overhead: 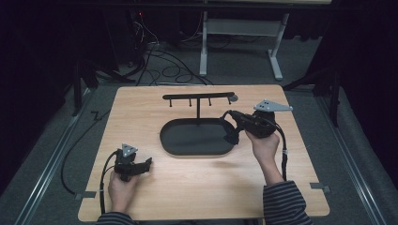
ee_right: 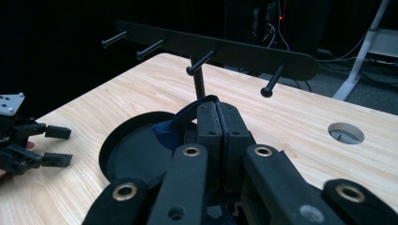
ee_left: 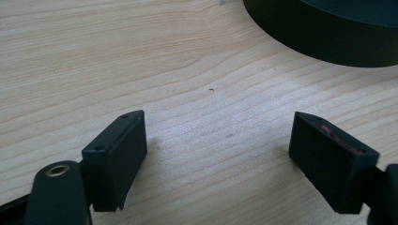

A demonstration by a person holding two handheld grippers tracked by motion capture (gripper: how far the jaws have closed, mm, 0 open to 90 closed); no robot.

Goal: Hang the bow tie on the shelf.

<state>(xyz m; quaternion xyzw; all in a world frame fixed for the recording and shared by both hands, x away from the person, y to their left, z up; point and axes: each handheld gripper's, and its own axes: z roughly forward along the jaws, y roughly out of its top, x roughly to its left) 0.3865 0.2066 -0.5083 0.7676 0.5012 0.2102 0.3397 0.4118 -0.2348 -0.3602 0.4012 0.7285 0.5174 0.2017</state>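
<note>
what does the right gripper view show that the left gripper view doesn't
Right gripper view: the right gripper shut on a dark blue strap loop, the black peg rack behind it, and the left gripper off to one side. Left gripper view: its own open jaws over bare wood, nothing between them. Both: the wooden table and the black oval tray.

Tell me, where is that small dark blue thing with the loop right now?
In the right gripper view, the blue item is pinched by its loop in the right gripper, above the black tray's right end, below the hook rack.
</note>
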